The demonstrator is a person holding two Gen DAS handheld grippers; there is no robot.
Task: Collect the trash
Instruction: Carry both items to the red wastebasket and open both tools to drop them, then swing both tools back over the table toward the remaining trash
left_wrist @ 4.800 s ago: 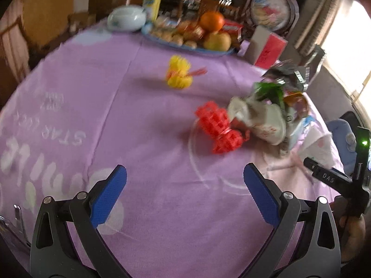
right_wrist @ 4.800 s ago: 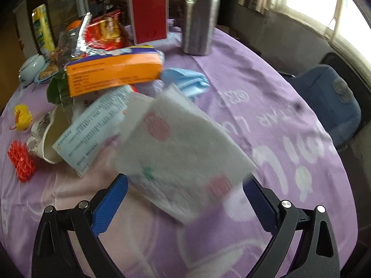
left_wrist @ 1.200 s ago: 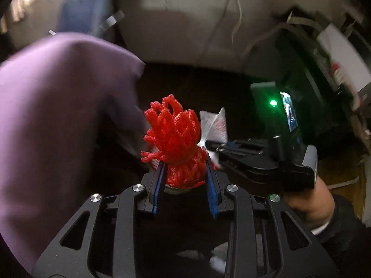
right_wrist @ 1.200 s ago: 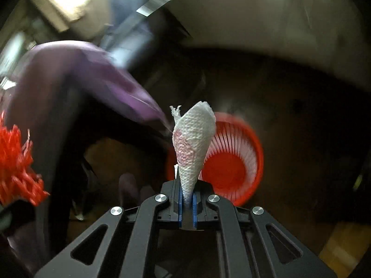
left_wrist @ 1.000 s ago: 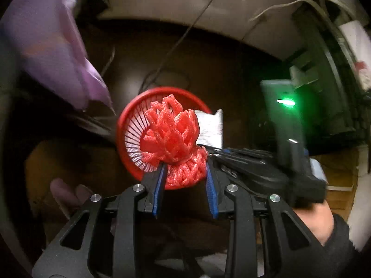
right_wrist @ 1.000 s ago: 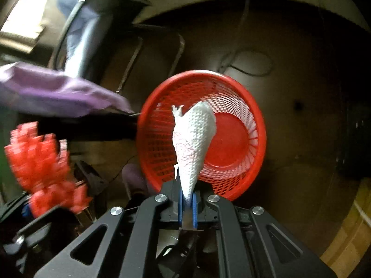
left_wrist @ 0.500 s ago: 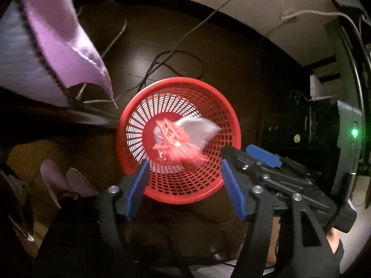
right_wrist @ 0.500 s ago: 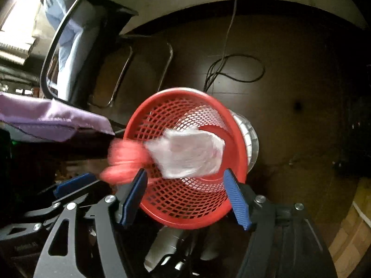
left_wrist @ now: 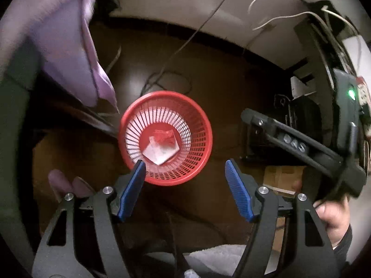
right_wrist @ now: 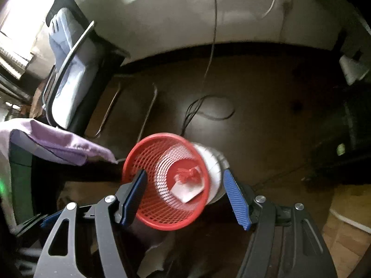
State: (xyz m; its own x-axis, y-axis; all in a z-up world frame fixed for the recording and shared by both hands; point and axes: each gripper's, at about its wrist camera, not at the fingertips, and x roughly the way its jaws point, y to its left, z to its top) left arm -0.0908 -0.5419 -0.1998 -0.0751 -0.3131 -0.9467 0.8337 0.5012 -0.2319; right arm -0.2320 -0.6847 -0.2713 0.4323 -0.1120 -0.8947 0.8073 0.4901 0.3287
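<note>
Lying at the bottom of the round red plastic mesh wastebasket [left_wrist: 204,139] are a crumpled white paper napkin [left_wrist: 160,154] and, touching it at its twelve o'clock side, a red foam fruit net [left_wrist: 163,137]. That basket stands on the dark brown floor [left_wrist: 220,74], below the hanging corner of the purple tablecloth [left_wrist: 69,46], which sits at ten o'clock from it. Above the basket, the left gripper [left_wrist: 185,168] has its blue-padded jaws opening, with nothing between them. At three o'clock in the left wrist view, the right hand [left_wrist: 334,217] grips the black handle of the right gripper [right_wrist: 184,175], whose jaws stand wide apart and empty, framing the basket. A thin cable [right_wrist: 209,113] loops on the floor at the basket's twelve o'clock.
</note>
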